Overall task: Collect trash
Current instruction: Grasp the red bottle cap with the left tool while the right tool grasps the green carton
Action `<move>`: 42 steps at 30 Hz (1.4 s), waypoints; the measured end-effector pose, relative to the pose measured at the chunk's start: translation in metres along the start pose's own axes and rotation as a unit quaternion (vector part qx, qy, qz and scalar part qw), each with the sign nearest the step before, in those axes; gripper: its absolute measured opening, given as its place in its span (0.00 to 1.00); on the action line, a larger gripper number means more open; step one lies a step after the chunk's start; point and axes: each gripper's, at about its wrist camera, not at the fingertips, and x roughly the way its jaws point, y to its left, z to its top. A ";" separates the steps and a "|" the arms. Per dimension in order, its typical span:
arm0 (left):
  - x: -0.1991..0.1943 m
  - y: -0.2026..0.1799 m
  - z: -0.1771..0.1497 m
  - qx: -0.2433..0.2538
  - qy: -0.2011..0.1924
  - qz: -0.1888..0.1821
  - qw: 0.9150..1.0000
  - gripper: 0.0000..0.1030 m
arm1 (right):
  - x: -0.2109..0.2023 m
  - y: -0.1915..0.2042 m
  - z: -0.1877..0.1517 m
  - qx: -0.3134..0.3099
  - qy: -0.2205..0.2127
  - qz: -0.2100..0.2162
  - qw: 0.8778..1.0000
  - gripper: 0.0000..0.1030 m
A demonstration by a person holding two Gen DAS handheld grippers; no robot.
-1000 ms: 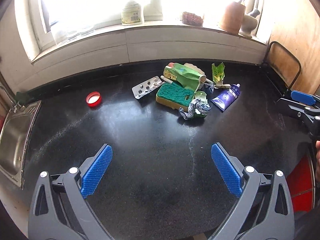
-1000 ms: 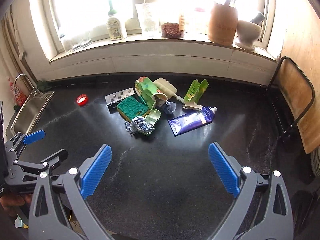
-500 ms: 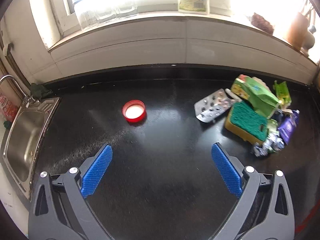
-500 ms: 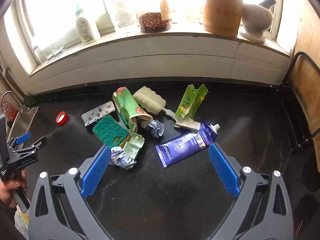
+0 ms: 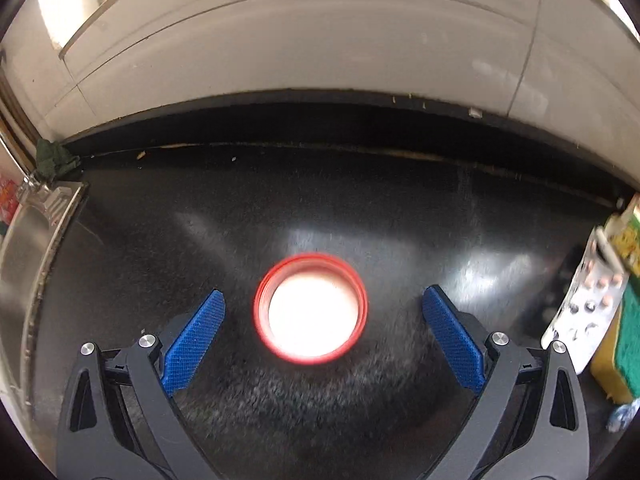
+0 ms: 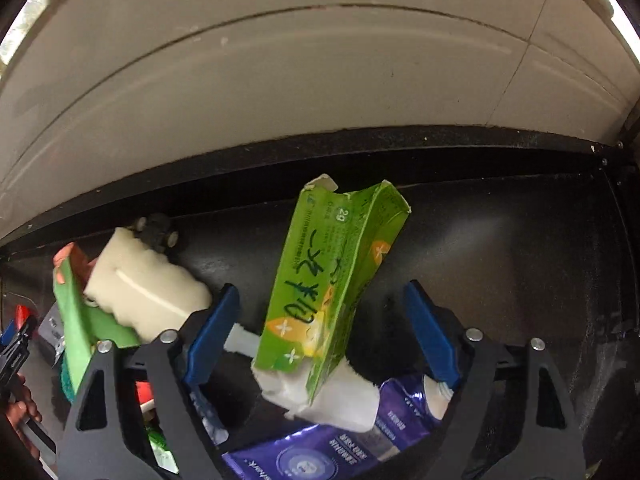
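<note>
In the left wrist view a red bottle cap [image 5: 311, 307], open side up with a white inside, lies on the black counter [image 5: 320, 208]. My left gripper [image 5: 323, 324] stands open around it, its blue pads clear of the cap on both sides. In the right wrist view a torn green carton [image 6: 332, 280] leans over a white wrapper end. My right gripper [image 6: 323, 330] straddles it with the jaws closing; the pads are apart from the carton. A purple tube [image 6: 340, 436] lies under the gripper.
A steel sink [image 5: 24, 264] borders the counter at the left. A pill blister [image 5: 588, 304] and a green sponge [image 5: 628, 340] lie at the right. A cream foam piece [image 6: 144, 284], a green paper cup [image 6: 76, 316] and a person's hand [image 6: 20, 408] with the other gripper are at the left. The white wall [image 6: 320, 80] stands close behind.
Both grippers have come down and forward to the counter. The red cap now sits between the left pads, the green carton between the right pads, which have narrowed.
</note>
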 end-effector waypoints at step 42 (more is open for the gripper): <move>-0.223 -0.050 -0.148 0.036 -0.004 -0.073 0.997 0.47 | -0.208 0.029 -0.209 -0.104 -0.077 0.064 0.990 0.32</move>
